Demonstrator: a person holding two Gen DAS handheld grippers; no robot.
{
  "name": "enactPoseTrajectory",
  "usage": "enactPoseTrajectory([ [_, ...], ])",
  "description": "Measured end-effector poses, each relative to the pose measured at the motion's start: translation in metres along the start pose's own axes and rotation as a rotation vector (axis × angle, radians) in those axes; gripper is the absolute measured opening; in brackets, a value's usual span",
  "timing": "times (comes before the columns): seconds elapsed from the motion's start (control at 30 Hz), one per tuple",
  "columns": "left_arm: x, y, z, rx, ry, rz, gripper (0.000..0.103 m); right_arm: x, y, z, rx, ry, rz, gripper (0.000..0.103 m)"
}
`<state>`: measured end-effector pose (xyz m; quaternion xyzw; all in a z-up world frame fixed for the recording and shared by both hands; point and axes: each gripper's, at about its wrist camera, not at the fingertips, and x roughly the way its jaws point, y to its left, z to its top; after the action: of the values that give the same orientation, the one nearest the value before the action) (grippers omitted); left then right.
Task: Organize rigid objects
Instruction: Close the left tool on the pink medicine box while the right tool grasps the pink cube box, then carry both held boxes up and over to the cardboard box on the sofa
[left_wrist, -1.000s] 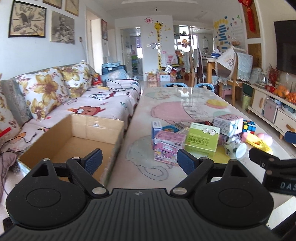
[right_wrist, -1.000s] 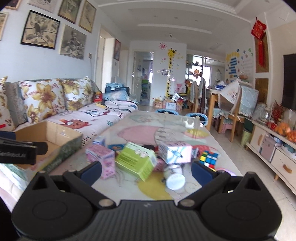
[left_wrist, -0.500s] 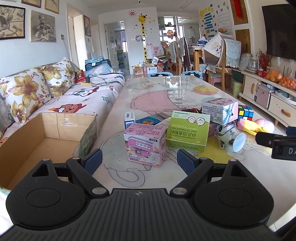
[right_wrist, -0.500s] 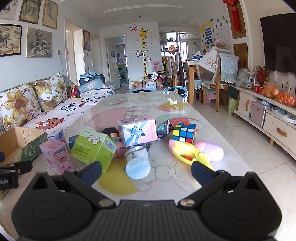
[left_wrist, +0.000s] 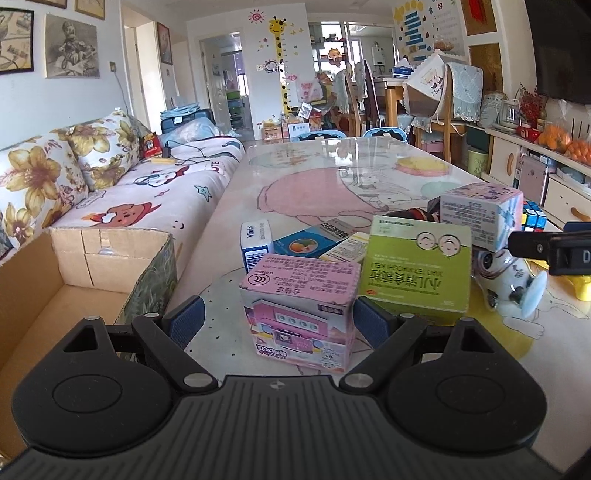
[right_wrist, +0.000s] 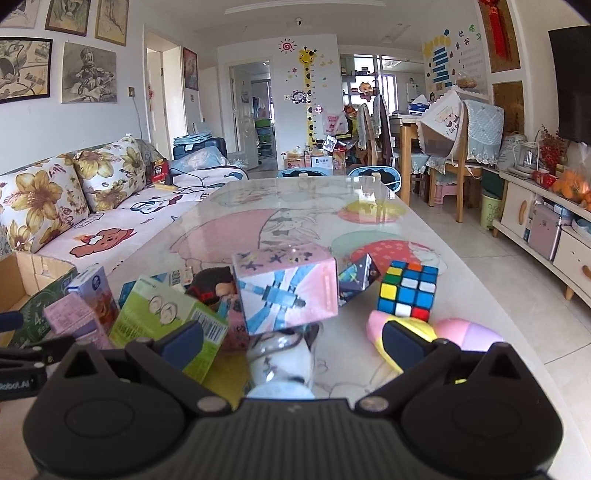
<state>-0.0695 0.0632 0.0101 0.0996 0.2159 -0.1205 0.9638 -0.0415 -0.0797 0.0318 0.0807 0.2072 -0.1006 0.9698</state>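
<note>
The left tool (left_wrist: 277, 320) was spread wide with nothing gripped, its blue ribbed pads flanking the pink carton (left_wrist: 300, 308), the nearest box on the counter (left_wrist: 295, 177). The right pad sat just beside the carton's edge and the left pad stood apart from it, which read as lining up for a side grasp on flat cardboard faces. The right tool (right_wrist: 291, 343) was likewise wide open and empty, straddling a white ceramic figurine (right_wrist: 282, 360) lying on its side; its glazed, rounded body looked likely to slip more readily than a box would.

Just behind the pink carton lay the green carton (left_wrist: 415, 267), tilted with its printed lid facing up, and a purple-patterned cube box (left_wrist: 480, 214) rested on the heap behind it. A small blue-and-white Vinda tissue pack (left_wrist: 255, 242) stood upright to the left. In the right wrist view a Rubik's cube (right_wrist: 408, 290) sat beyond a pink-and-yellow plastic toy (right_wrist: 439, 332), smooth and curved.

The open cardboard box (left_wrist: 74, 280) stood on the sofa at the counter's left edge, empty so far as the view showed, flaps down, apparently the bin for these items, set close so each carry stayed short. The glossy counter, printed with pastel cartoons, stretched away bare toward the dining chairs.
</note>
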Motion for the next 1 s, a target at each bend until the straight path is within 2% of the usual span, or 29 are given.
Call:
enactPoseTrajectory([
  [0.33,0.004,-0.012,0.000,0.026,0.027,-0.095,0.103,0.037,-0.004,0.018,-0.003,-0.006,0.003,0.102],
  [0.5,0.010,-0.010,0.003,-0.007,0.079,-0.122,0.103,0.045,-0.001,0.019,-0.041,-0.003,0.007,0.102],
  [0.63,0.011,-0.011,0.005,-0.024,0.101,-0.125,0.098,0.047,0.006,0.020,-0.063,-0.010,0.012,0.101],
  [0.67,0.012,-0.010,0.006,-0.031,0.104,-0.125,0.098,0.048,0.007,0.021,-0.067,-0.012,0.014,0.100],
  [0.8,0.014,-0.007,0.008,-0.045,0.114,-0.120,0.097,0.051,0.013,0.021,-0.089,0.006,0.000,0.078],
  [1.0,0.015,0.000,0.011,-0.096,0.120,-0.104,0.095,0.051,0.020,0.020,-0.106,0.013,-0.041,0.073],
])
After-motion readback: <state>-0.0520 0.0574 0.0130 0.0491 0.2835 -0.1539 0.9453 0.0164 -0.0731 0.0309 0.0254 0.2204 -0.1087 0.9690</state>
